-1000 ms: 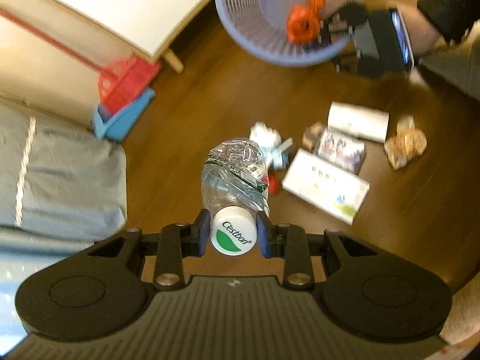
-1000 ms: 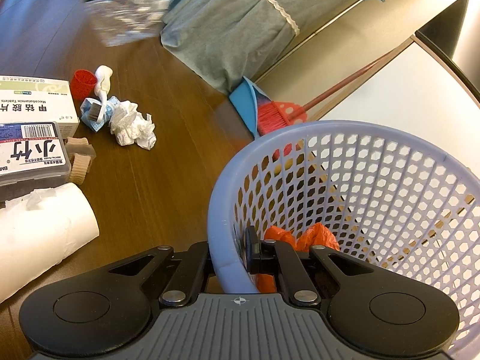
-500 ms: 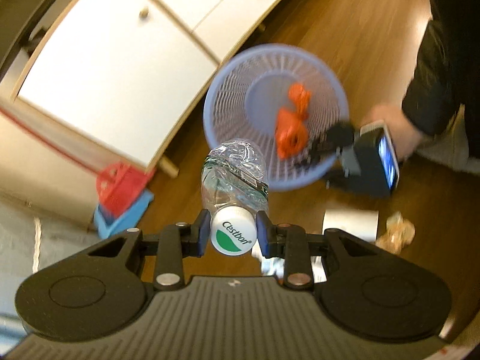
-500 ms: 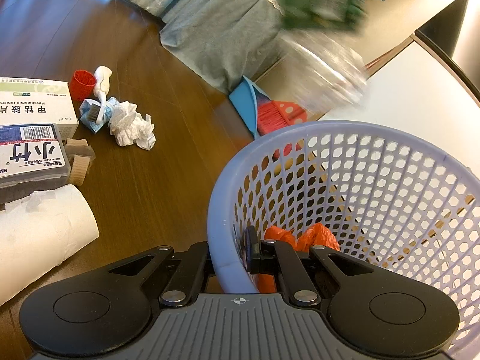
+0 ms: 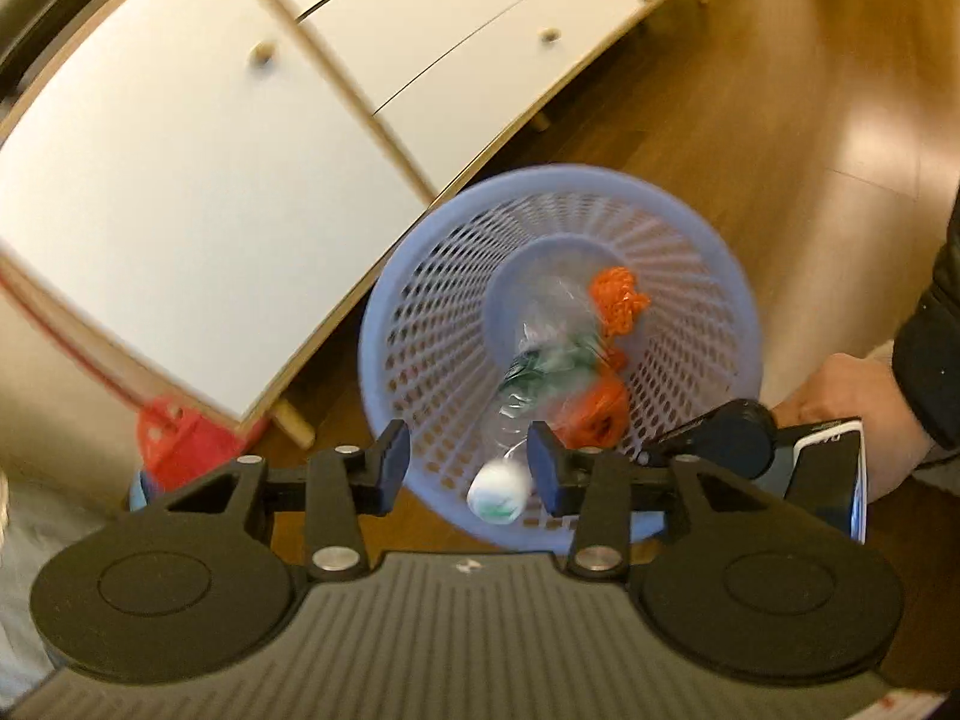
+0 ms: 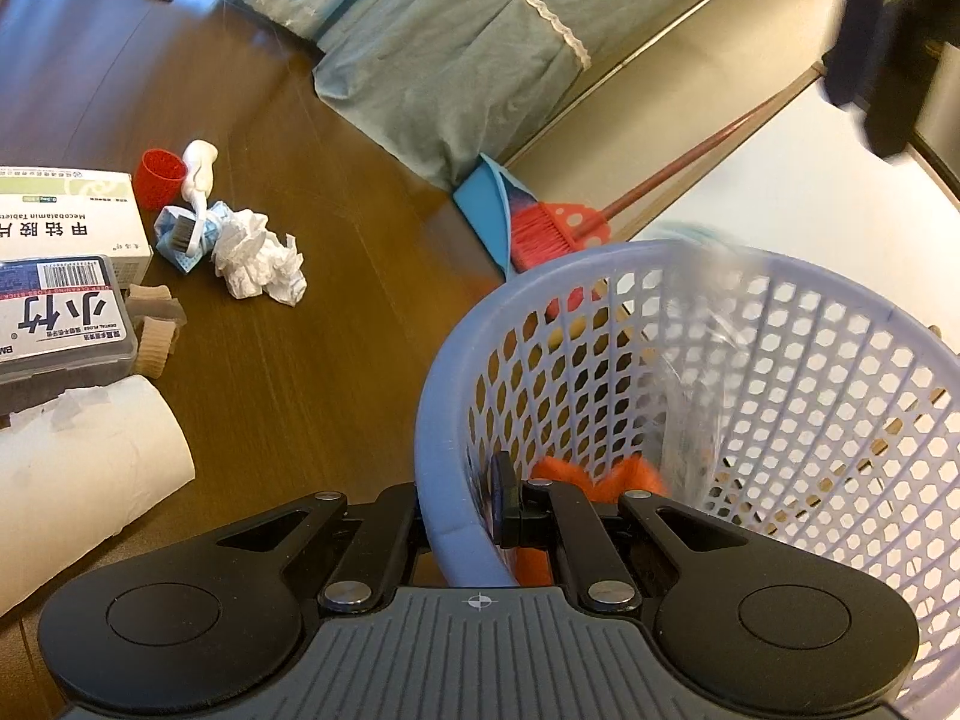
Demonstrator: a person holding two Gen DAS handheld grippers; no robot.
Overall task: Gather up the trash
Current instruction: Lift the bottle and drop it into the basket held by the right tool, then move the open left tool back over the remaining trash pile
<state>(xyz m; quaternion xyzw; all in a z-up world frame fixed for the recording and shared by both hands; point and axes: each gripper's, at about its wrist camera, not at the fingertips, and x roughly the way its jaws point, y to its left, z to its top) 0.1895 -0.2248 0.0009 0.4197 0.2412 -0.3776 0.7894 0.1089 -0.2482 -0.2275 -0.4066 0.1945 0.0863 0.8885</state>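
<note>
- Filling the upper left of the left wrist view, a white cabinet (image 5: 180, 138) is smeared by motion; the right wrist view catches only its pale corner.
- Only the right wrist view shows the floor litter: a paper roll (image 6: 72, 468) cut off at the left edge, a medicine box (image 6: 66, 216), a crumpled tissue (image 6: 258, 264).
- Lavender basket (image 5: 708, 276) sits centre frame, orange trash (image 5: 618, 294) inside.
- Left gripper (image 5: 468, 462) has just been opening; its jaws stand clear of the blurred plastic bottle (image 5: 528, 384), which is inside the basket.
- Right gripper (image 6: 462, 510) is clamped tight on the basket rim, one finger hidden behind the wall.
</note>
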